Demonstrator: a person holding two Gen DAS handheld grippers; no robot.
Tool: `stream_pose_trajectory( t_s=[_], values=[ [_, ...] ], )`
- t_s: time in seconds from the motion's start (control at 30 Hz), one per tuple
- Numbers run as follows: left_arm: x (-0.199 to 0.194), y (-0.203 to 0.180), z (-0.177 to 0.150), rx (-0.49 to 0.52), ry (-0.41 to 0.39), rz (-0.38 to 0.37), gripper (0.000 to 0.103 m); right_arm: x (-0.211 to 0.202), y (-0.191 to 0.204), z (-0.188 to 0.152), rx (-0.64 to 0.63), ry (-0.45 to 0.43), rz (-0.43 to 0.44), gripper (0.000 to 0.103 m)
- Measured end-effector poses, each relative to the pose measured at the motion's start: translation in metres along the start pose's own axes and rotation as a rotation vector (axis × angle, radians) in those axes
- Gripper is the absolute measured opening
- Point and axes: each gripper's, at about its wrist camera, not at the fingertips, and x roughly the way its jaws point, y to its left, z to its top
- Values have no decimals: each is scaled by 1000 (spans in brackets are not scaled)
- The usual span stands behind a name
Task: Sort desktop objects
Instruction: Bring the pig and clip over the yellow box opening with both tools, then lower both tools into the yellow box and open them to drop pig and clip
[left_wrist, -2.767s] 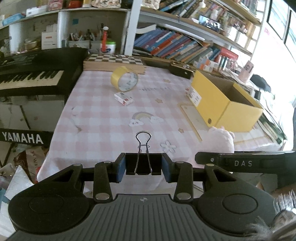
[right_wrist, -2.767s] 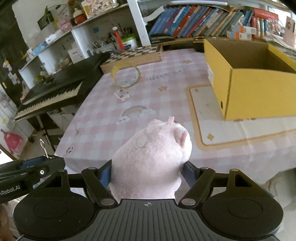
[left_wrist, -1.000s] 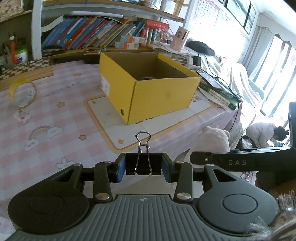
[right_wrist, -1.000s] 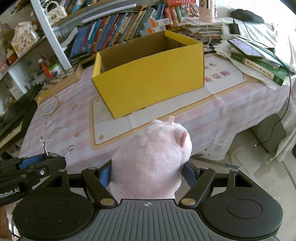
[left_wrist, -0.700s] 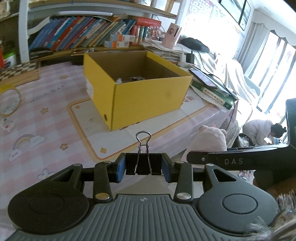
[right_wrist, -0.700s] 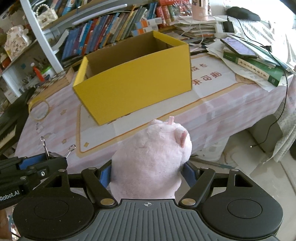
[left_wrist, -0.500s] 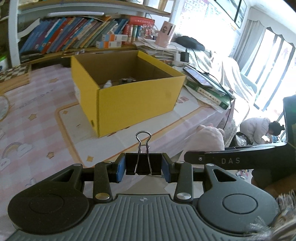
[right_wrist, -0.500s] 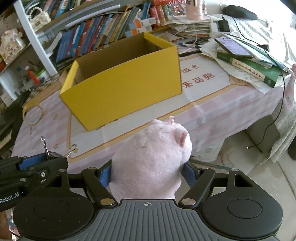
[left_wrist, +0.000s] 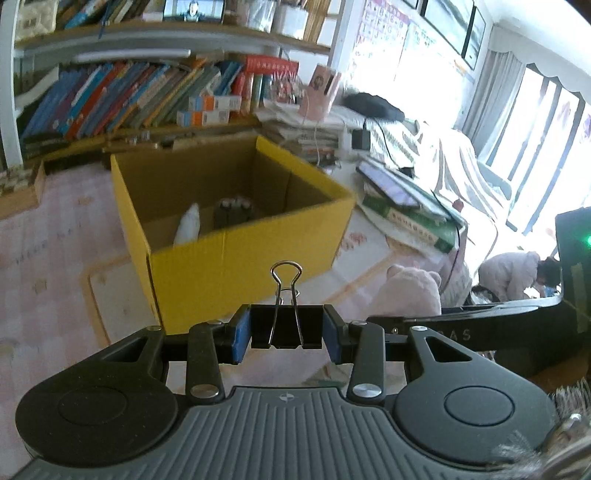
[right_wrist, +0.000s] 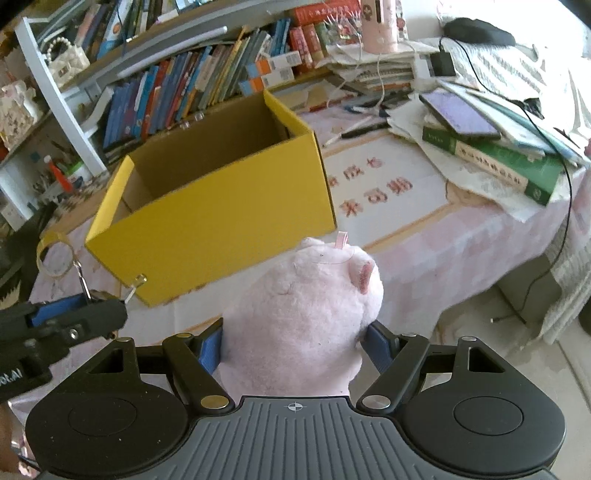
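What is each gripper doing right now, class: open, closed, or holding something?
Left gripper: closed on the black binder clip.
Right gripper: closed on the pink plush toy.

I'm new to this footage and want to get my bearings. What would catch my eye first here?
The open yellow cardboard box in the middle of the pink checked tablecloth stands out, with a few small items already inside. In the foreground, the right gripper is clamped on a pink plush toy, and the left gripper grips a black binder clip.
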Motion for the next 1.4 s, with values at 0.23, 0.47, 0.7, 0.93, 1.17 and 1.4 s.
stream_pose_trajectory(
  t_s=[0.23, 0.47, 0.7, 0.93, 1.17, 1.4],
  values=[
    [-1, -2, 35, 21, -92, 42, 37, -4, -1, 37, -46, -80, 44, 77],
    [14, 5, 70, 58, -148, 99, 37, -1, 2, 80, -123, -165, 79, 77],
    [60, 20, 90, 102, -92, 167, 37, 15, 3, 115, -186, -213, 115, 77],
    [111, 37, 86, 103, 56, 206, 37, 36, 19, 142, -244, -212, 162, 75],
    [129, 41, 84, 94, 104, 206, 37, 73, 48, 157, -347, -131, 226, 74],
    [128, 48, 85, 36, 124, 180, 39, 128, 70, 159, -415, 67, 252, 75]
  ],
)
